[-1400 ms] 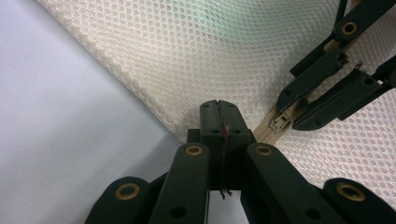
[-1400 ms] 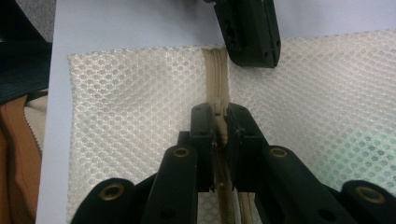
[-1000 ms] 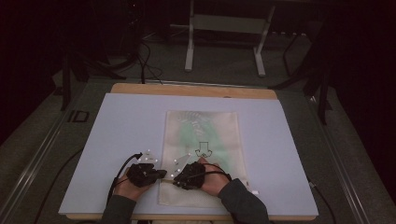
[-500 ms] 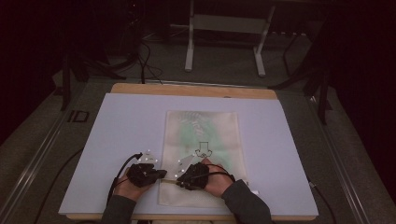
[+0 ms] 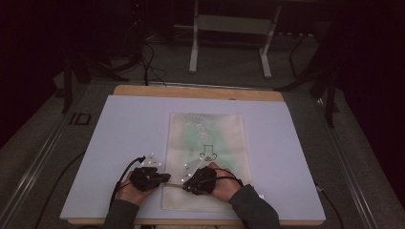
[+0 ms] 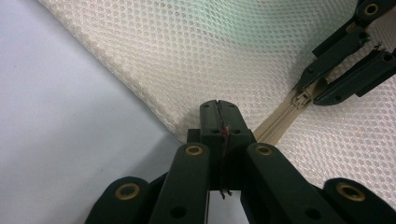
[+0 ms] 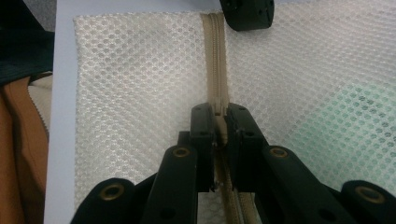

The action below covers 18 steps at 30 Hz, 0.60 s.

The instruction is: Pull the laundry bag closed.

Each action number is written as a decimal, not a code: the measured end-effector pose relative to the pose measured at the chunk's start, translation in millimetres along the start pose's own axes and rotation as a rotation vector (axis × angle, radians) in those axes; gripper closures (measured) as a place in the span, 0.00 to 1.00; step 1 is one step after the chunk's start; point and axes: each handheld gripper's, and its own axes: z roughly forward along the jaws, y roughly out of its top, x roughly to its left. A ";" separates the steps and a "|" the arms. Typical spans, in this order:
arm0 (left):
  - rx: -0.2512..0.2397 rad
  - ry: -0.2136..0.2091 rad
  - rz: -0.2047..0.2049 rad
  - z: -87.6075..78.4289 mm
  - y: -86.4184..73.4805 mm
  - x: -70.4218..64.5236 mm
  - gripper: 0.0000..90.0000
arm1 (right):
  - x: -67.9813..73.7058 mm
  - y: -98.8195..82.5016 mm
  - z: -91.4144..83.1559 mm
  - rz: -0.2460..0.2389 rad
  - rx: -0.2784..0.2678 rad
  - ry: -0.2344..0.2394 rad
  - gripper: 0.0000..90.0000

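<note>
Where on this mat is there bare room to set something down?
Bare mat lies left of the mesh bag, right of it, and along the far edge. Crowded: the bag's near end, where the left gripper and right gripper meet at the zipper.

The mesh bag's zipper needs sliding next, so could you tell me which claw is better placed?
The right claw, probably: it is shut on the zipper pull, in line with the zipper. The left claw pinches the mesh bag edge, anchoring it.
</note>
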 end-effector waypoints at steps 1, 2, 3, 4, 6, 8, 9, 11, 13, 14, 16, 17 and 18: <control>0.000 0.000 -0.001 0.0 0.0 0.0 1.00 | 0.0 -0.7 -0.5 0.000 0.001 0.000 0.92; -0.001 0.000 -0.001 0.0 -0.1 0.0 1.00 | 0.0 -1.0 -0.8 0.002 0.001 0.001 0.92; -0.001 0.000 -0.001 0.0 -0.1 0.0 1.00 | -0.1 -1.4 -1.2 0.000 0.003 0.000 0.92; -0.002 0.000 -0.001 0.1 -0.2 -0.1 1.00 | -0.1 -1.8 -1.4 0.002 0.003 0.000 0.92; -0.004 0.000 -0.002 0.2 -0.3 -0.1 1.00 | -0.1 -2.7 -2.0 0.001 0.002 0.000 0.92; -0.005 -0.002 -0.004 0.2 -0.4 0.1 1.00 | -0.1 -3.0 -2.1 -0.001 0.003 -0.001 0.92; -0.006 -0.003 -0.005 0.3 -0.4 0.2 1.00 | 0.1 -4.1 -2.9 0.002 0.004 -0.002 0.92; -0.006 -0.003 -0.006 0.3 -0.4 0.1 1.00 | 0.0 -5.1 -3.5 0.004 0.003 0.000 0.92; -0.006 -0.002 -0.005 0.3 -0.4 0.1 1.00 | 0.4 -5.7 -3.7 0.007 0.000 -0.003 0.92; -0.007 -0.003 -0.006 0.3 -0.4 0.2 1.00 | 0.4 -6.2 -3.8 0.005 -0.002 -0.004 0.92; -0.007 -0.003 -0.008 0.3 -0.5 0.0 1.00 | 0.6 -7.5 -5.0 0.005 0.001 -0.005 0.92; -0.005 -0.003 -0.006 0.2 -0.5 0.2 1.00 | 0.7 -8.0 -5.3 0.008 -0.001 -0.005 0.92; -0.005 -0.004 -0.007 0.2 -0.5 0.2 1.00 | 0.6 -8.5 -5.6 0.005 0.000 -0.004 0.92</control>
